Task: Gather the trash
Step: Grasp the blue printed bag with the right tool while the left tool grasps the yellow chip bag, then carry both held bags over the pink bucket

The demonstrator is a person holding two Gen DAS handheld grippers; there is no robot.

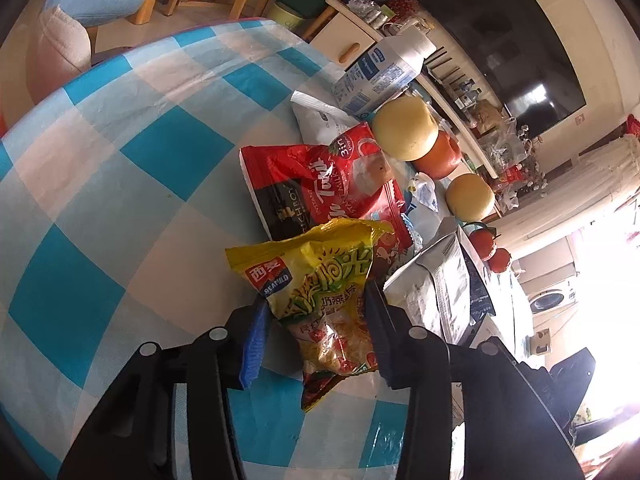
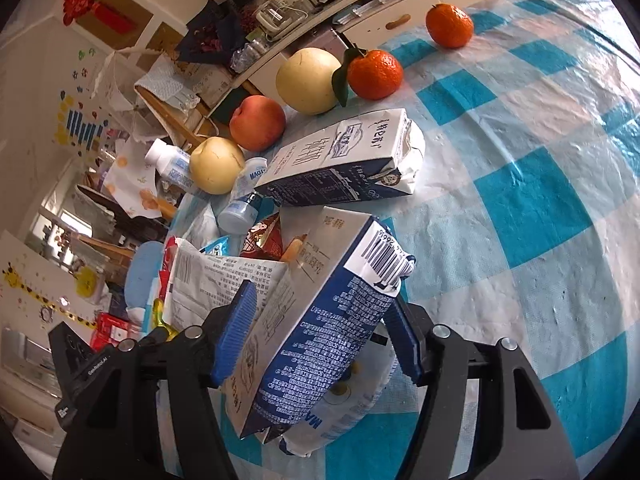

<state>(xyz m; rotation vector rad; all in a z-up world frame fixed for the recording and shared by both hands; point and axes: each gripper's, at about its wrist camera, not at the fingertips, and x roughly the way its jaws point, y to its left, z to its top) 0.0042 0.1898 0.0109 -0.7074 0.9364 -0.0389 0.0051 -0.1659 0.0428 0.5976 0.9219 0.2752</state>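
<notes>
Wrapper (image 1: 320, 300), yellow and crinkled with noodle print, sits pinched in left gripper (image 1: 316, 320) jaws just above bench (image 1: 120, 200). Carton (image 2: 320, 332), blue-white with barcode and dented, is clamped in right gripper (image 2: 320, 328) jaws. Red packet (image 1: 320, 188), fruit beyond; checked cloth bare toward left edge.

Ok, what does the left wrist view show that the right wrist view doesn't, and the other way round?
Left wrist only: the left gripper with its jaws closed on a yellow snack wrapper, and the red milk tea packet behind it.
Right wrist only: the right gripper holding a blue and white milk carton, a second carton lying flat, and two mandarins.
Both: the blue checked tablecloth, pale pears and a peach.
</notes>
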